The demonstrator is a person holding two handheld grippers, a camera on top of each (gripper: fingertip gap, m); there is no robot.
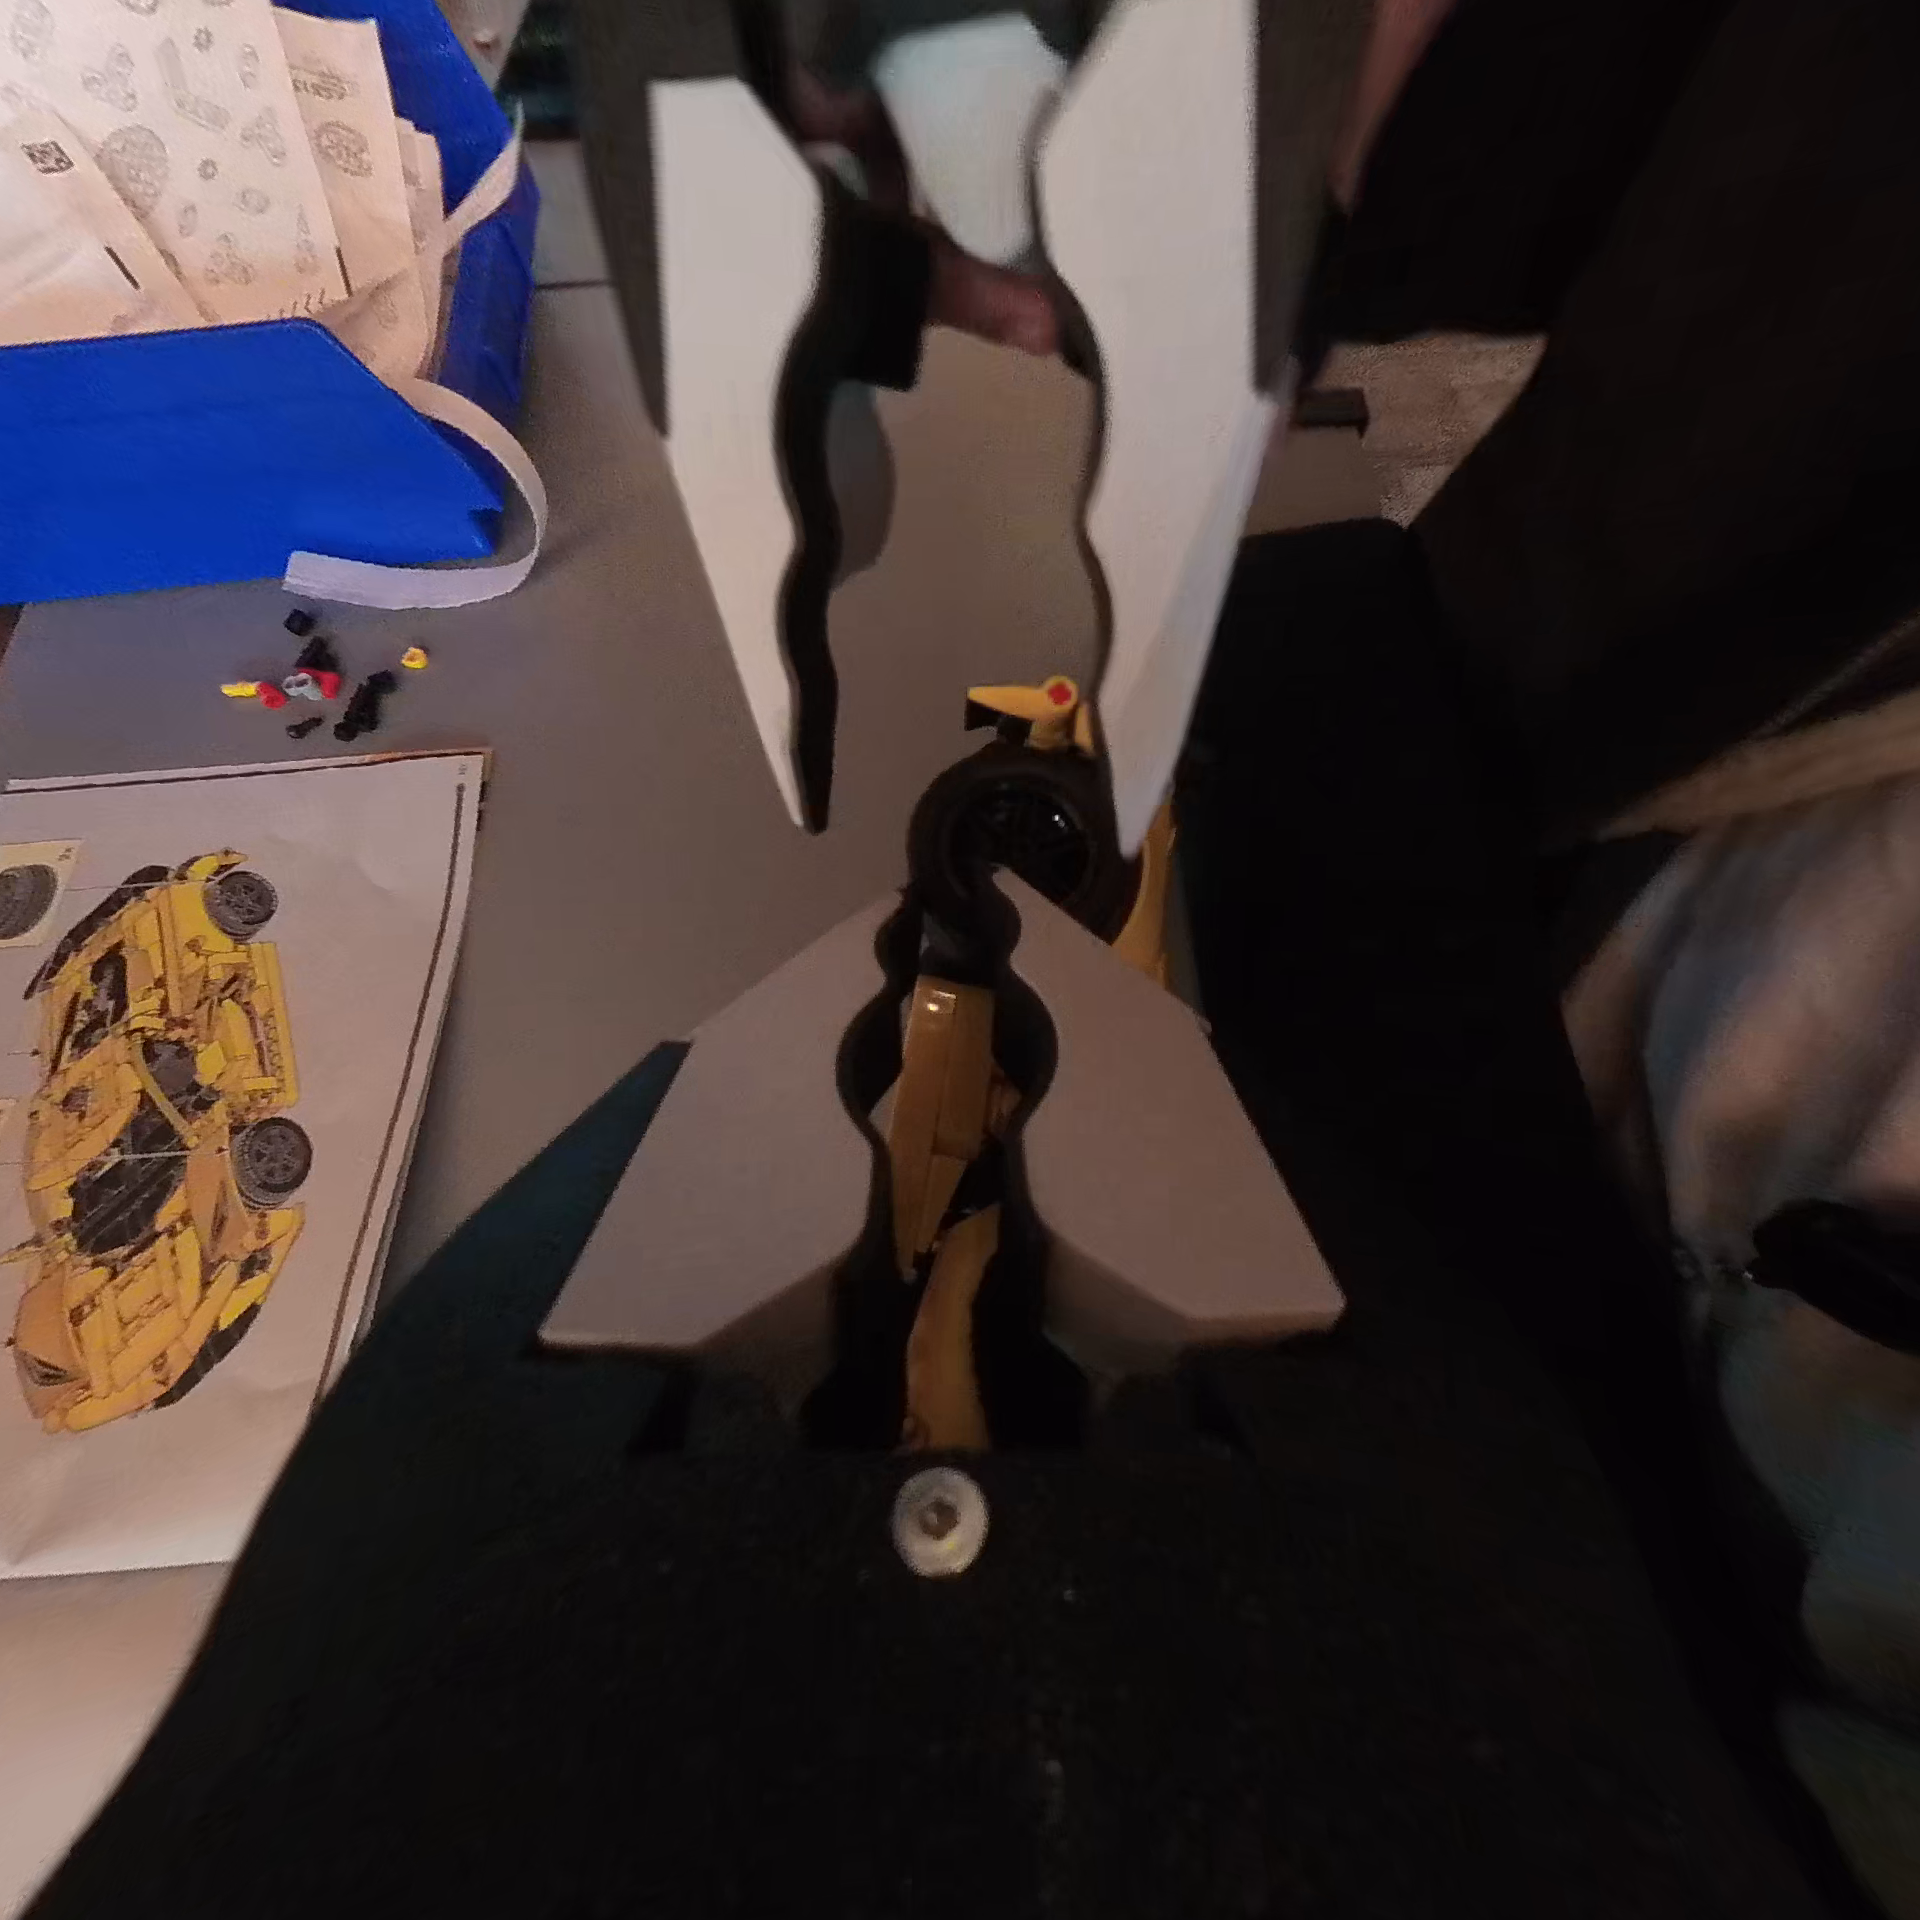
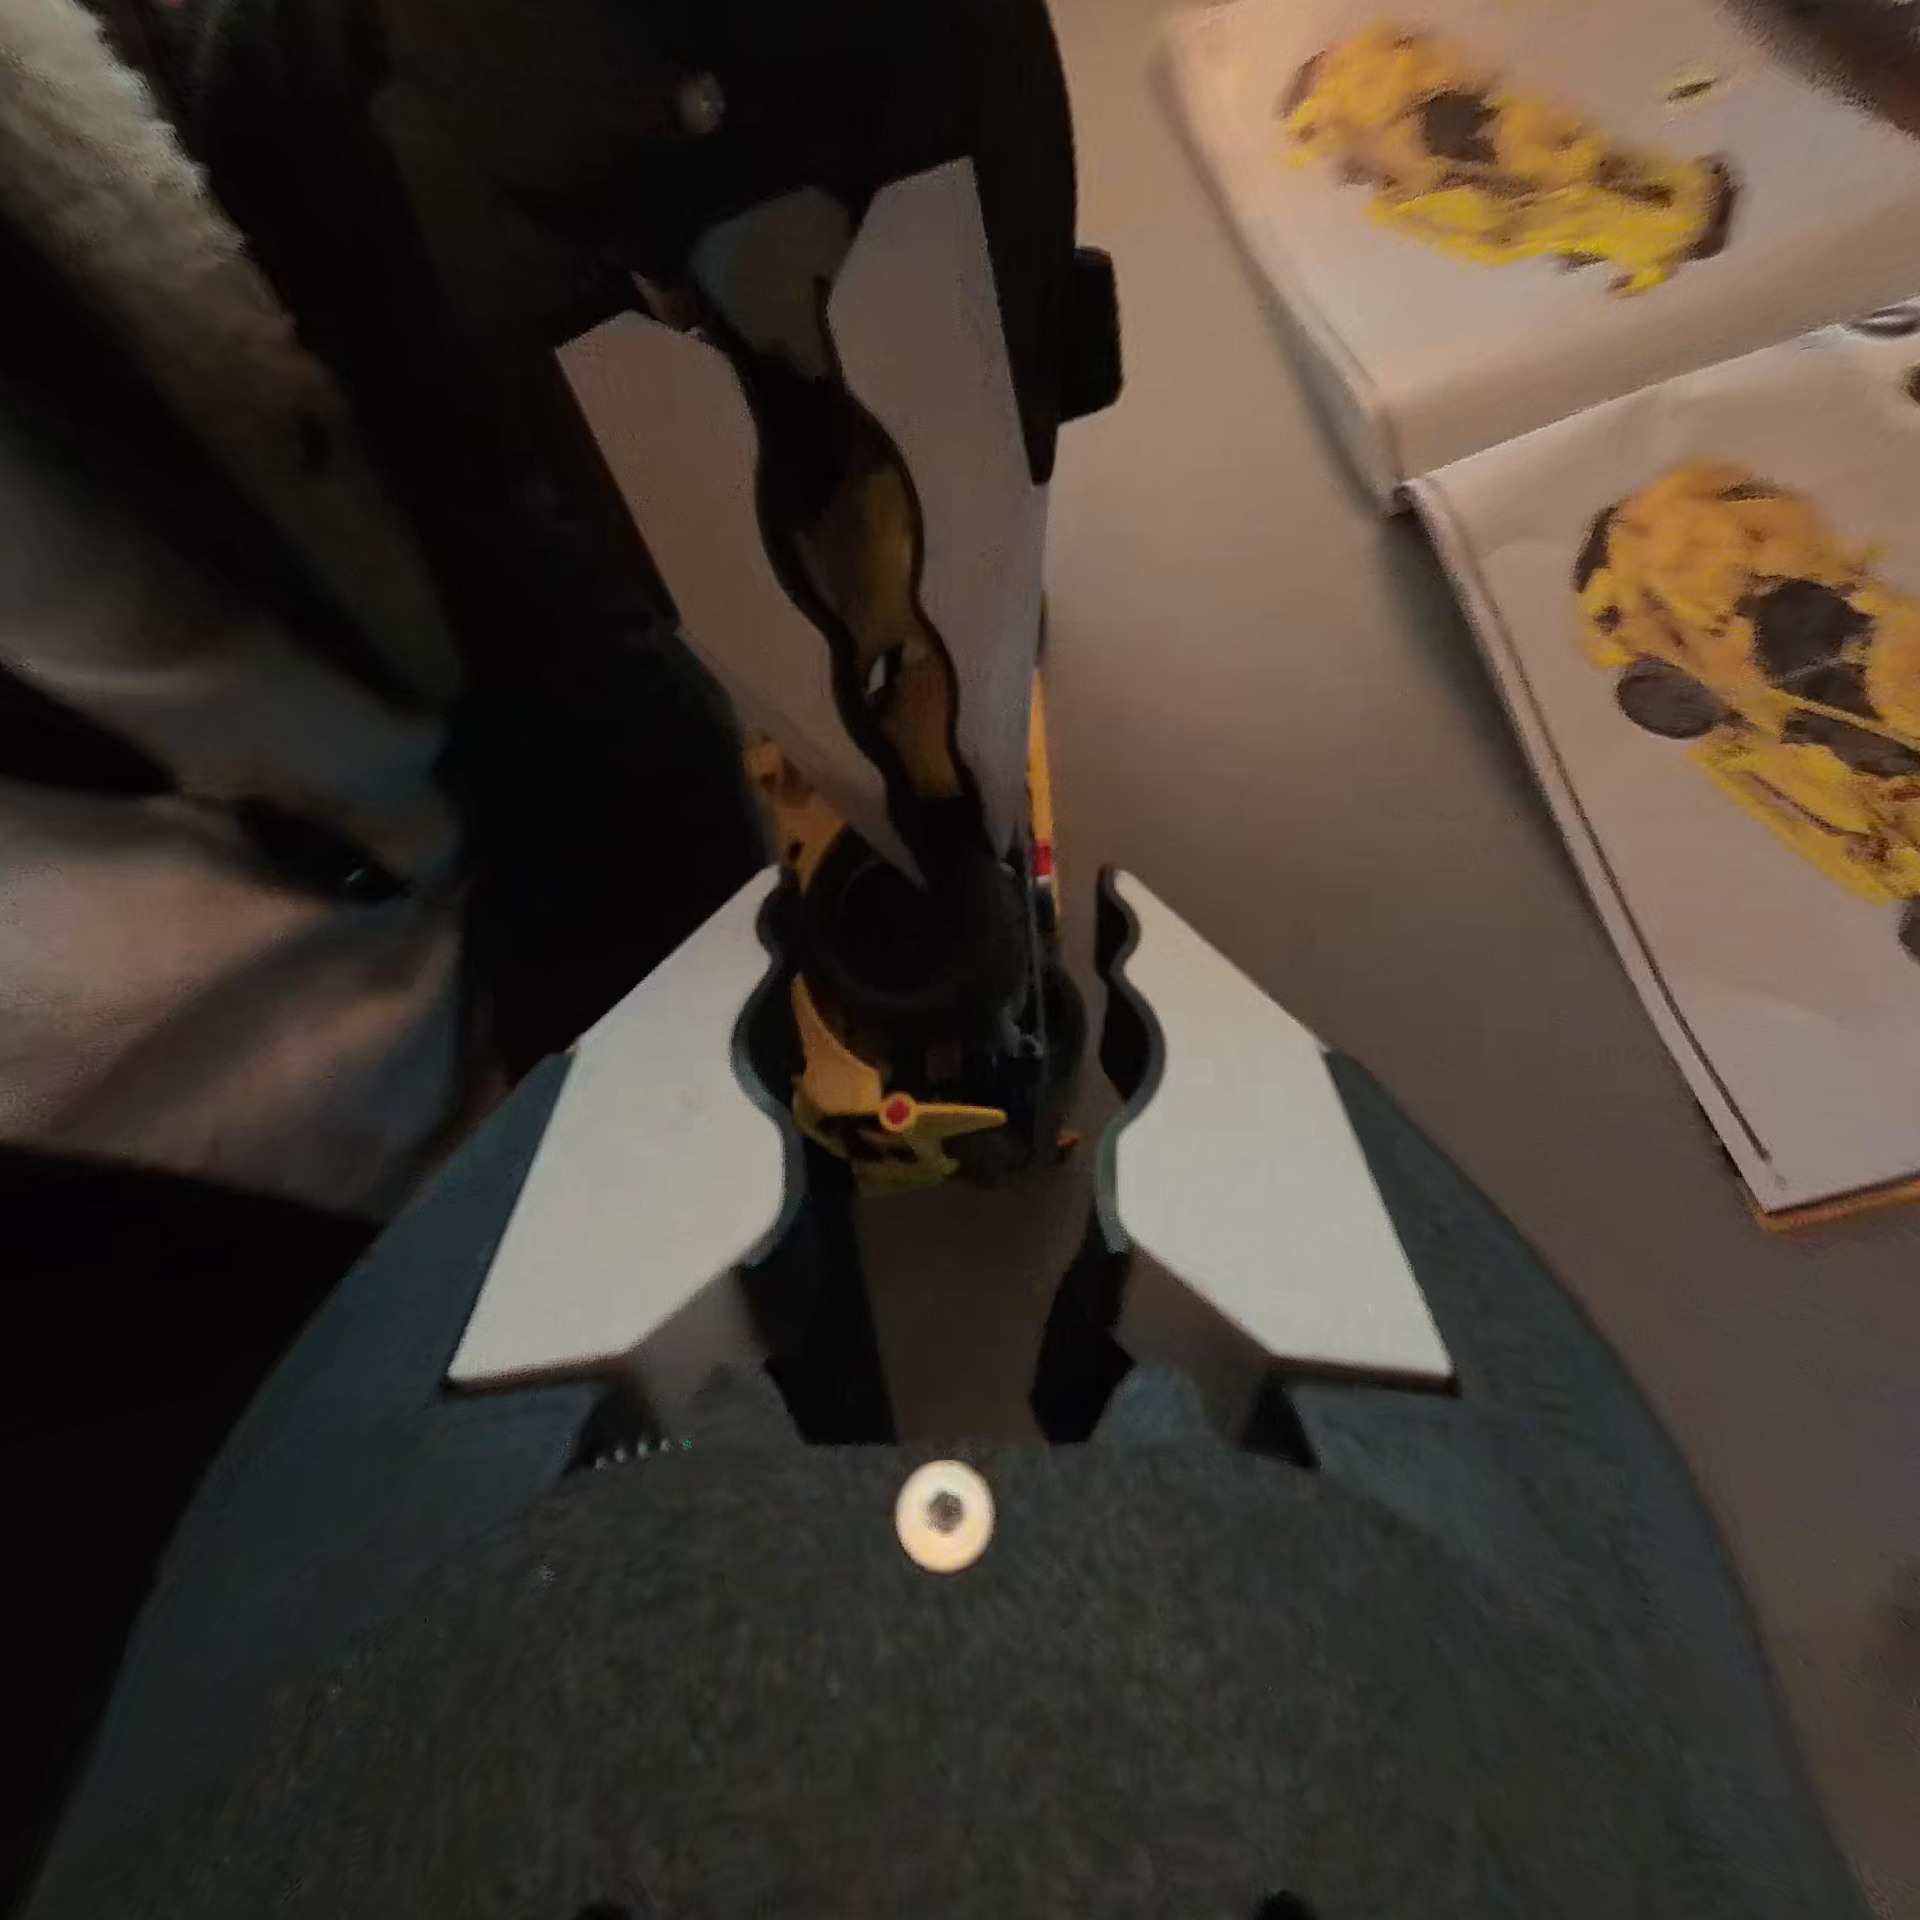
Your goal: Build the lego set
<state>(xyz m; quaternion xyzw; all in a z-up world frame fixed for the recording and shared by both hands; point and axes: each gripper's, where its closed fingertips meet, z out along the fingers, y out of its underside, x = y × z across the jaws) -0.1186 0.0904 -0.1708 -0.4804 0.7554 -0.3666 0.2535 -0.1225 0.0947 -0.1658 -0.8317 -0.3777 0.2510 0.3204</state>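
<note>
Left gripper [image 1: 961, 914] clamps the yellow car [image 1: 951, 1122] (wheel [image 1: 1013, 831] up front); right gripper [image 2: 940, 925] spread wide w/ car's end between its fingers.

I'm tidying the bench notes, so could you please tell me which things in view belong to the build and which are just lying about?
Part of the job:
- yellow car model, clamped in the left gripper
- right gripper, fingers open around the model's black wheel
- loose small pieces
- open instruction booklet

Lying about:
- blue bag
- paper parts bags inside it
</note>
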